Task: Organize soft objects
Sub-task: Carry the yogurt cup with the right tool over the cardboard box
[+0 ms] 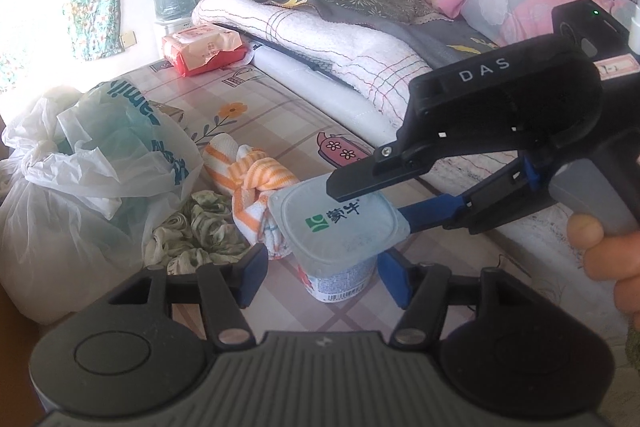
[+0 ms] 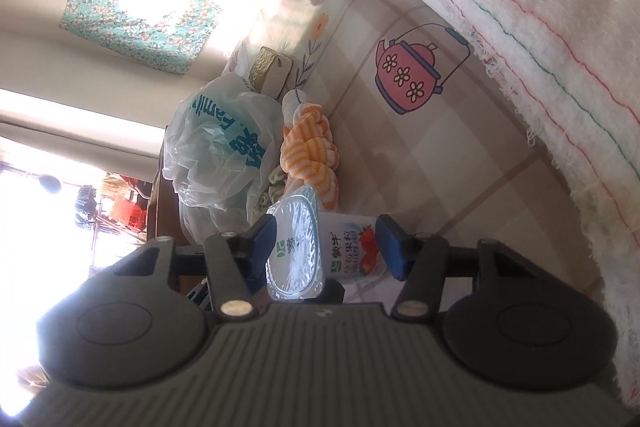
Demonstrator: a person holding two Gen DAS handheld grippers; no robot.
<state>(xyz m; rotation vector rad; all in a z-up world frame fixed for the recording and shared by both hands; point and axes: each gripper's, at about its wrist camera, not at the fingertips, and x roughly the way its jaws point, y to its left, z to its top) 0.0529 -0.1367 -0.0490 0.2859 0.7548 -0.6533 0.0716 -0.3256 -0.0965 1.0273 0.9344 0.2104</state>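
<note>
A white plastic yogurt cup with a foil lid point(image 1: 340, 227) stood upright on the checked, teapot-printed mat point(image 1: 280, 115). The left gripper point(image 1: 324, 277) stood unclenched around the cup, both blue pads apart from its sides. The right gripper point(image 2: 326, 247) reached over the cup's lid, its 2 pads bracketing top and base; whether they pressed, I cannot tell. An orange-striped knotted towel point(image 1: 256, 179) lay just behind the cup.

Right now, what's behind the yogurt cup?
Directly behind the yogurt cup: the knotted orange-striped towel, with green-patterned cloth beside it. The cup hides the towel's near end; contact can't be told.
</note>
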